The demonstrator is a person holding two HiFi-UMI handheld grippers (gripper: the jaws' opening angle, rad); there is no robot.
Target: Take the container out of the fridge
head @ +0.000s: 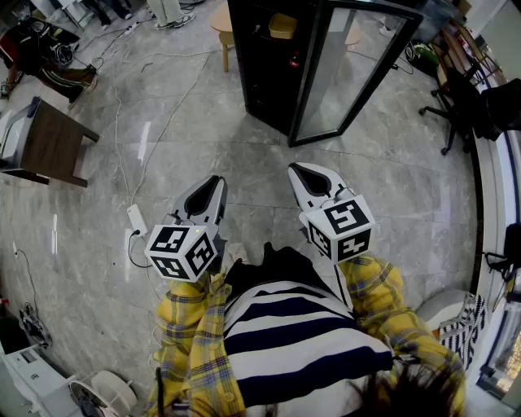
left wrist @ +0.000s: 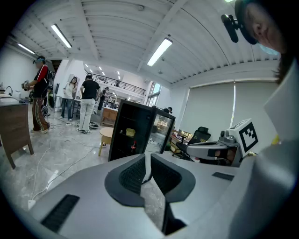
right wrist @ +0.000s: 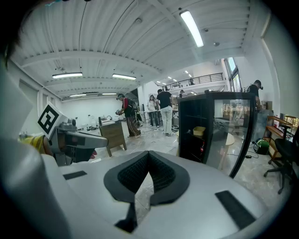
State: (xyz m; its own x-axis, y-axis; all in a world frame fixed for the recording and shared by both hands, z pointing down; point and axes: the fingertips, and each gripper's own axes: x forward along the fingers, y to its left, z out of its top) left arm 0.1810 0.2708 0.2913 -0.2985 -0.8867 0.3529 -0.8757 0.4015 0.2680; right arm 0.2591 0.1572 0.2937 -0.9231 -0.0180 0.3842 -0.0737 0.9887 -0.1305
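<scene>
Container [head: 282,26], yellow and shallow, sits on an upper shelf inside the black fridge [head: 264,77], close to the open front. A small red item [head: 295,61] stands on a shelf below it; what it is cannot be made out. The fridge's glass door [head: 352,69] is swung wide open to the right, leaving the shelves exposed.

Both grippers are held side by side in front of the person's chest, well short of the fridge and pointing toward it. The left gripper [head: 213,181] has its jaws drawn in to a thin slit, with nothing between the pads. The right gripper [head: 298,169] is clenched with its tips meeting, and it too holds nothing. Each carries its marker cube toward the person, whose yellow plaid sleeves [head: 195,326] and striped top [head: 293,334] fill the bottom of the head view.

A round wooden stool [head: 221,20] stands just behind the fridge on its left. Farther left is a dark wooden desk [head: 53,138]. To the right of the door a black office chair [head: 457,102] stands near the wall. Thin cables [head: 159,122] trail over the grey marble floor [head: 391,179], and a white power strip [head: 135,218] lies near the left gripper. In the gripper views, several people [left wrist: 88,102] stand far back in the room.
</scene>
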